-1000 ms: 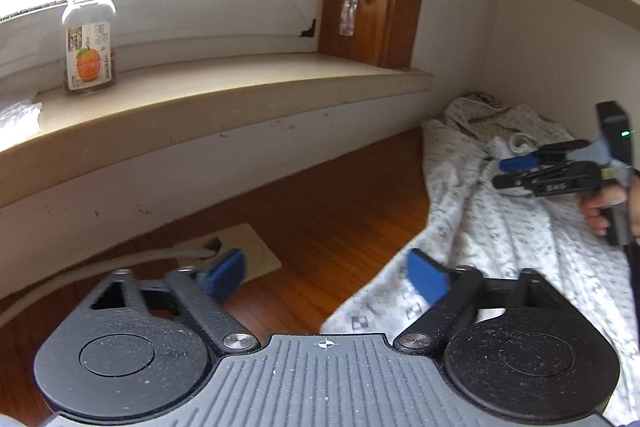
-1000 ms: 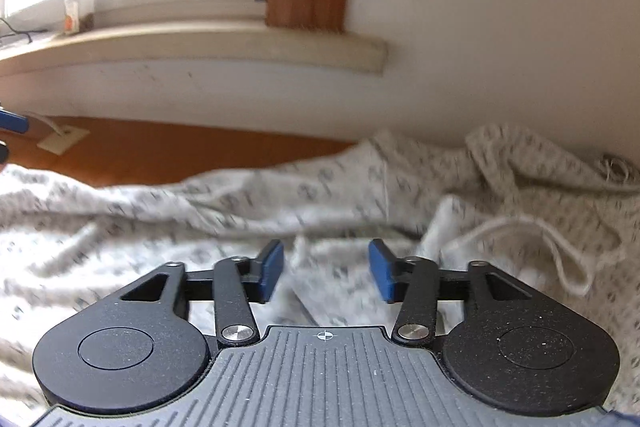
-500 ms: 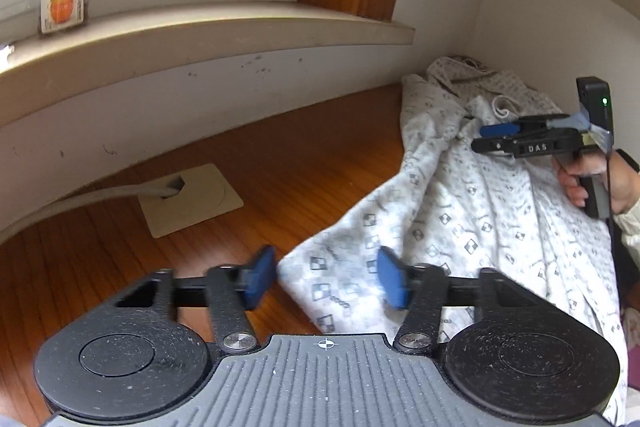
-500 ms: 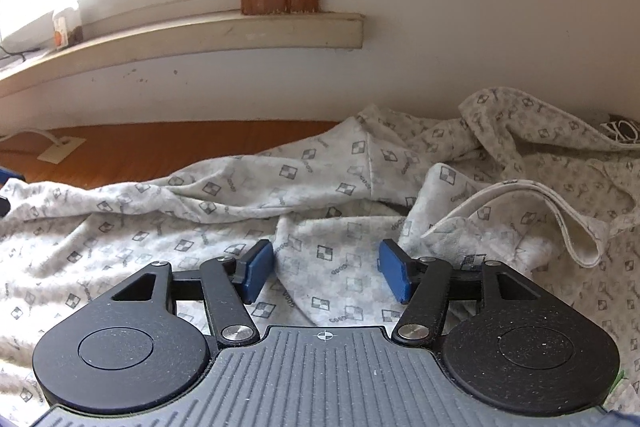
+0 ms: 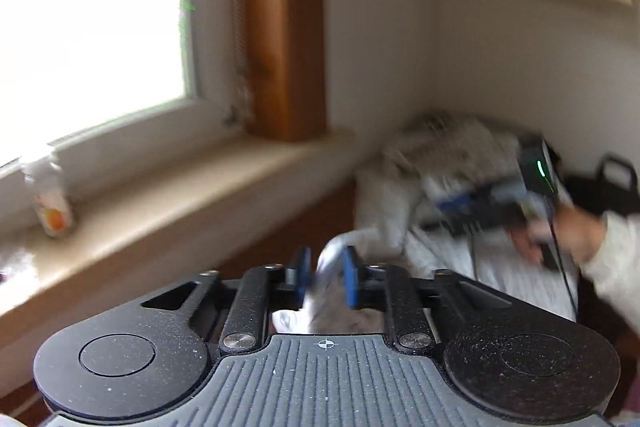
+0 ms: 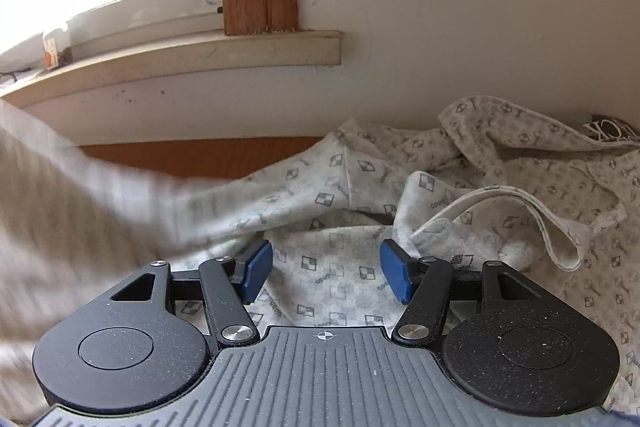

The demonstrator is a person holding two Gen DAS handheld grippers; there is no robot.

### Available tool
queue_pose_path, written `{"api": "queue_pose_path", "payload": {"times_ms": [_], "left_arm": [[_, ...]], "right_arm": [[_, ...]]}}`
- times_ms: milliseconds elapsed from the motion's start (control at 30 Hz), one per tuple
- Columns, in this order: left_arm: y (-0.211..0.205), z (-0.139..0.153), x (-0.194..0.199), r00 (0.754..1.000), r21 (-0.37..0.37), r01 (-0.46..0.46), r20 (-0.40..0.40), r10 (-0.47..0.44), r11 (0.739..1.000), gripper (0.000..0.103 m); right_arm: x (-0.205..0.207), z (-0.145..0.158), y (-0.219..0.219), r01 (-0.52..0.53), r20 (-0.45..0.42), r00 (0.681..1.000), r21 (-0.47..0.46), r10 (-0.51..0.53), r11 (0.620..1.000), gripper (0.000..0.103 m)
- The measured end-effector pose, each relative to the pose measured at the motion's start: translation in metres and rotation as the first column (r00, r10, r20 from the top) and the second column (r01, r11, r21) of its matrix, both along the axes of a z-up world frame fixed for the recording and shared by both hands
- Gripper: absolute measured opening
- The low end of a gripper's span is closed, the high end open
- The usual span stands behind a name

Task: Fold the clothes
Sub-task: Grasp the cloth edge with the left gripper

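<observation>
Now left gripper is closing on a fold of the patterned garment; right gripper spread above it, gripping nothing.

Black claw — 2 blue pads

Left gripper: jaws narrowed from wide stance, closing on fold of garment; cloth edge now lifted off wooden floor, sweeps blurred across left of right wrist view. Left view raised, swung toward window corner. Right gripper: jaws slightly wider, nothing between pads.
</observation>
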State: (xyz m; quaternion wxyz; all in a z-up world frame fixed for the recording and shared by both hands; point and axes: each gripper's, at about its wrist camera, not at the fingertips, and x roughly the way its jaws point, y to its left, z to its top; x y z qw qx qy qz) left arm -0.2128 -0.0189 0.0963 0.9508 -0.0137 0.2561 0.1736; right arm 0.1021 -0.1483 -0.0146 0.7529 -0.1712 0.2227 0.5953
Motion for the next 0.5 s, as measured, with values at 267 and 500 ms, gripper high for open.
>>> {"api": "queue_pose_path", "payload": {"times_ms": [267, 500], "left_arm": [[0.032, -0.037, -0.028, 0.994, -0.078, -0.106, -0.026, 0.104, 0.991, 0.041], [0.058, -0.068, -0.041, 0.985, -0.138, -0.162, -0.079, 0.153, 0.977, 0.042]], "right_arm": [[-0.004, 0.0, 0.003, -0.007, 0.014, 1.0, -0.017, 0.008, 1.0, 0.066], [-0.004, 0.0, 0.004, -0.007, 0.019, 1.0, -0.022, 0.007, 1.0, 0.066]]}}
